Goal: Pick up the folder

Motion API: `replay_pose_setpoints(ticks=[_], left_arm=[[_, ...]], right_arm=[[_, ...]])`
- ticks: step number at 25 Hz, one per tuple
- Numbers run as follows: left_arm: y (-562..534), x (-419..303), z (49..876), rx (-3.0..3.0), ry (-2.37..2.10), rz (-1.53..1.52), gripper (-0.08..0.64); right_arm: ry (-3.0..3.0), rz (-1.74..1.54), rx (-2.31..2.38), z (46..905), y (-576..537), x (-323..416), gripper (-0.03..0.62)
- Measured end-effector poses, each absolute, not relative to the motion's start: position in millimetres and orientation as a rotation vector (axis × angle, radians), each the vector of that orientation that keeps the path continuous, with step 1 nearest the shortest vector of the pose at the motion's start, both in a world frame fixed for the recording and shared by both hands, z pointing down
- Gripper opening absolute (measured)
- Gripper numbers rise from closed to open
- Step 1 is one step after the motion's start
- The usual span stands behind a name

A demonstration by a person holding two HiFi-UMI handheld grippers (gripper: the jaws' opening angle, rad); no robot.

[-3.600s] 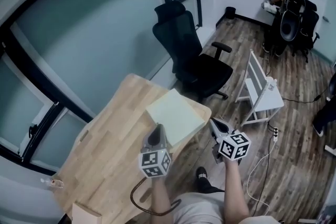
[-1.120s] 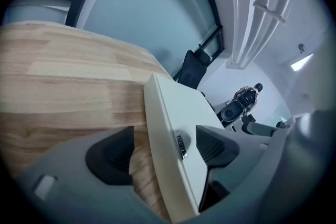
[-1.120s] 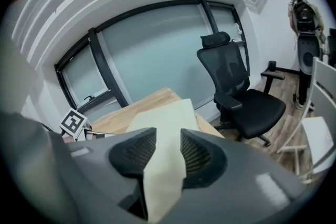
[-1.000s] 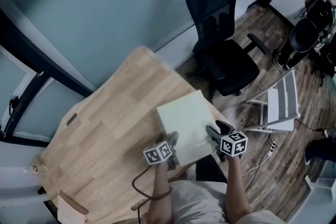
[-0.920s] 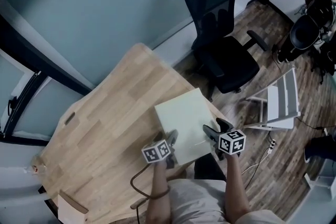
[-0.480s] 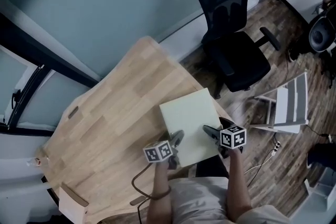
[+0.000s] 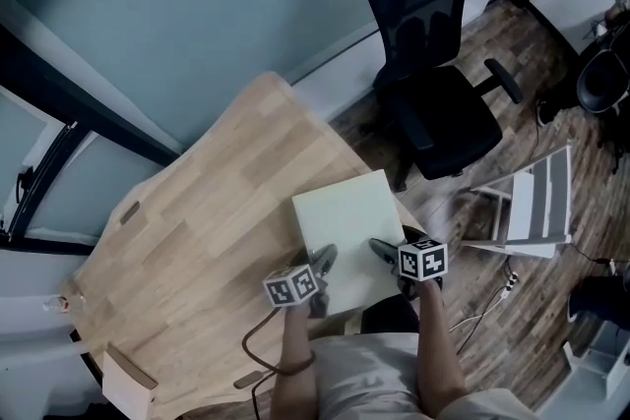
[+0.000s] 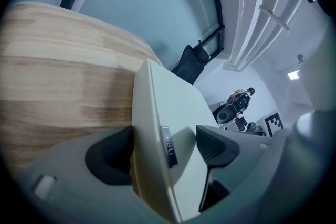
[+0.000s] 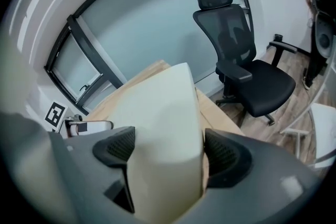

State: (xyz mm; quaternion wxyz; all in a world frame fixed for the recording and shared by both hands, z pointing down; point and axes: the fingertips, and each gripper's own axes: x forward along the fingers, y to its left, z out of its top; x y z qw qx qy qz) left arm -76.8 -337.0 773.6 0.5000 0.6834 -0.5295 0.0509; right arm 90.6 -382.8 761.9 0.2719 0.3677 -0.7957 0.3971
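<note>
A pale green folder [image 7: 345,226] lies flat on the near right corner of the wooden table [image 7: 217,202], its near edge past the table's rim. My left gripper [image 7: 323,261] straddles its near left corner. In the left gripper view the folder [image 8: 173,97] stands edge-on between the wide-apart jaws of the left gripper [image 8: 164,141], with a gap at the right pad. My right gripper [image 7: 382,251] is at the near right edge. Its jaws have just been opening, and the folder [image 9: 163,107] sits between the spread pads of the right gripper [image 9: 168,149].
A black office chair [image 7: 433,93] stands just beyond the table's right corner, and a white rack [image 7: 536,211] stands on the wood floor to the right. A small box [image 7: 123,377] sits at the table's near left. A cable [image 7: 258,349] hangs by my left arm.
My right gripper has come down and left onto the folder's near right edge, and now straddles it. The left gripper and the folder have stayed put.
</note>
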Motion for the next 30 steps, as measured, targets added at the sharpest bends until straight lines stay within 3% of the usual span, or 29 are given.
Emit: replay_pose_setpoints(ticks=[30], left_arm=[[-332.6,-128.5,575.0,2.065,-1.513,-0.02,0.364]], right_arm=[[-2.544,0.695,1.319,584.6,-351.0,40.9,0.41]])
